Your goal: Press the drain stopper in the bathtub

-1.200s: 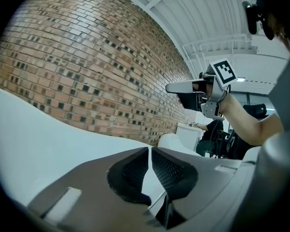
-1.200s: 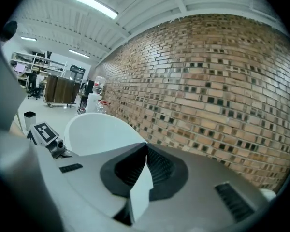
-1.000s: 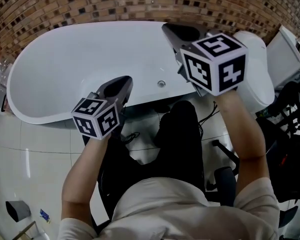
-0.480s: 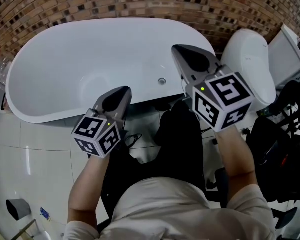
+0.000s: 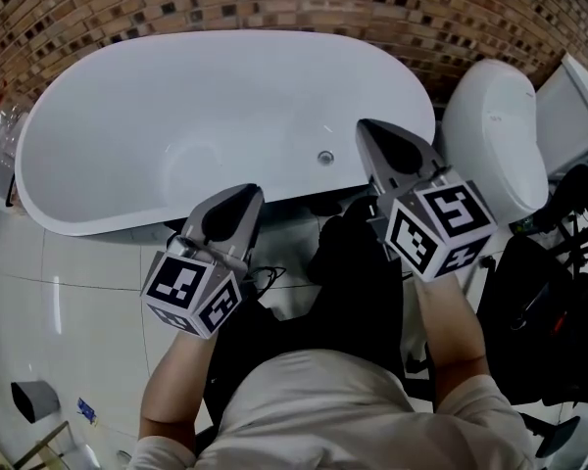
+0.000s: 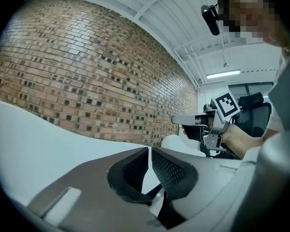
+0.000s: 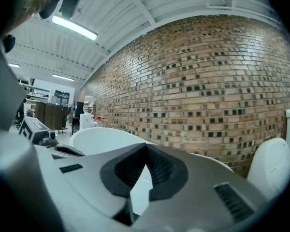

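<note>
So, approach step: L gripper (image 5: 237, 196) & R gripper (image 5: 372, 130) both empty, jaws pressed together, over near rim of bathtub (image 5: 108, 106); drain stopper (image 5: 325, 158) inside tub, just left of R tip, untouched – next, prob. lower R tip onto it & push squarely

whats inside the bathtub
The bathtub looks bare apart from a small round metal fitting on its near side. The right gripper covers part of its right end.

Head view looks down; gripper views share bathtub (image 6: 19, 139), brick wall (image 6: 87, 81).
</note>
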The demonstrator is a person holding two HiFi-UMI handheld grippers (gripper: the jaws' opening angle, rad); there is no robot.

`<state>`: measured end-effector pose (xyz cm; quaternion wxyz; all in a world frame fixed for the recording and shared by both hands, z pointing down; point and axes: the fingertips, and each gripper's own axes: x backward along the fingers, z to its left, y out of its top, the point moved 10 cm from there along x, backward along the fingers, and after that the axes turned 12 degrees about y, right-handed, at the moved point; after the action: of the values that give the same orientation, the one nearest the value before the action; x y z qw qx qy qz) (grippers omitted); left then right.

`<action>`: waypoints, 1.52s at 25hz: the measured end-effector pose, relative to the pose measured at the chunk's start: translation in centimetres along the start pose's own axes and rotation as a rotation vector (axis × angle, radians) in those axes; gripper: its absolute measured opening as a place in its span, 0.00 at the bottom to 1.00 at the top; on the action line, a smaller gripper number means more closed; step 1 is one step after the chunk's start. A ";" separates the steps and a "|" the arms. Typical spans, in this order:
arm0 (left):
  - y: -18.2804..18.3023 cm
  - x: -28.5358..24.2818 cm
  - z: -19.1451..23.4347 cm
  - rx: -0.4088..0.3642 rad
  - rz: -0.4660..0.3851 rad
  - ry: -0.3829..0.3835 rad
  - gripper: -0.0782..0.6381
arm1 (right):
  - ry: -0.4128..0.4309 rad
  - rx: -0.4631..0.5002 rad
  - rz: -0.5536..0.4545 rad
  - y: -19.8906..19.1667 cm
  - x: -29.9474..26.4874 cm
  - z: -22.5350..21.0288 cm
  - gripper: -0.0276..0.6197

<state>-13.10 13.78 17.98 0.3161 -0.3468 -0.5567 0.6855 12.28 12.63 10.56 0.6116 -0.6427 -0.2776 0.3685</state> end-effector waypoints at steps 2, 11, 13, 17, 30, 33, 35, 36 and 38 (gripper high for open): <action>-0.2 0.5 0.1 -0.013 -0.007 0.020 0.15 | -0.013 -0.016 0.001 -0.9 0.1 -0.2 0.06; -0.2 1.1 0.5 -0.041 -0.007 0.061 0.15 | -0.026 -0.068 0.033 -4.0 -0.1 -0.7 0.07; -0.1 1.0 0.4 -0.045 -0.008 0.066 0.15 | -0.030 -0.075 0.046 -4.5 -0.1 -1.0 0.07; 0.2 0.6 0.2 -0.053 -0.005 0.066 0.15 | -0.040 -0.082 0.067 -5.2 -0.1 -1.3 0.07; 0.3 0.0 0.3 -0.051 0.001 0.074 0.15 | -0.026 -0.083 0.086 -5.8 -0.5 -1.4 0.07; 0.2 0.0 0.3 -0.047 0.003 0.075 0.15 | -0.020 -0.082 0.094 -6.0 -0.5 -1.3 0.07; 0.1 0.0 0.3 -0.046 0.006 0.072 0.15 | -0.015 -0.081 0.100 -6.1 -0.6 -1.2 0.07; 0.1 0.0 0.3 -0.045 0.007 0.071 0.15 | -0.013 -0.081 0.104 -6.1 -0.6 -1.2 0.07; 0.0 0.0 0.3 -0.045 0.009 0.068 0.15 | -0.012 -0.080 0.107 -6.2 -0.6 -1.2 0.07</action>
<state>-13.34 13.65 17.99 0.3237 -0.3796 -0.5594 0.6620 13.52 12.07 16.78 0.5632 -0.6783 -0.2609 0.3933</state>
